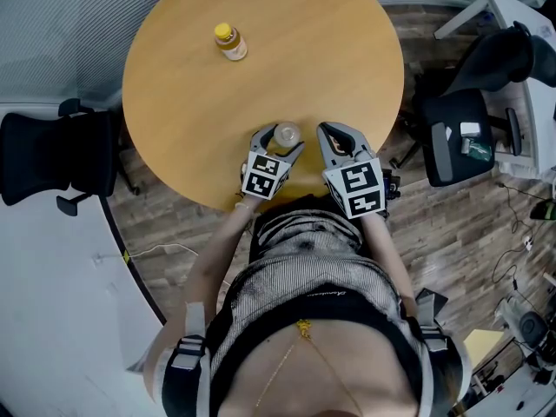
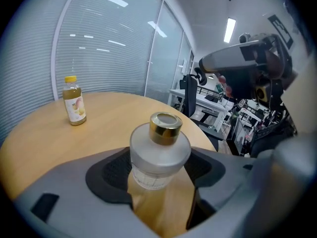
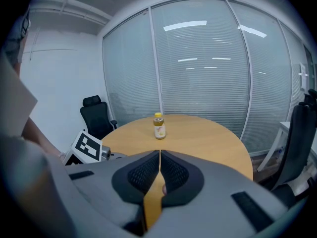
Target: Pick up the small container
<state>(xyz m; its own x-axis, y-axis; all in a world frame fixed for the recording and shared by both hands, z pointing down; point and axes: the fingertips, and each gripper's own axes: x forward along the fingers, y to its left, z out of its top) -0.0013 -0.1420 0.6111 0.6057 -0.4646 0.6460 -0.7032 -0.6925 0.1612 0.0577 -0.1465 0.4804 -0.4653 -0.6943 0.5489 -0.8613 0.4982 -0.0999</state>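
While the left gripper (image 1: pixel 280 140) has its jaws clamped on the small container (image 2: pixel 160 150), a frosted bottle with a gold cap, that bottle stays upright at the round table's (image 1: pixel 330 50) 6 o'clock edge. Can't tell if it's lifted. Right gripper (image 3: pixel 159 157) at its 3 o'clock, jaws together, empty. Yellow-capped bottle (image 1: pixel 230 42) at table's 11 o'clock, well apart.

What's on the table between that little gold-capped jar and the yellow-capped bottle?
Nothing: bare tabletop separates the small container from the bottle, plain in the head view.
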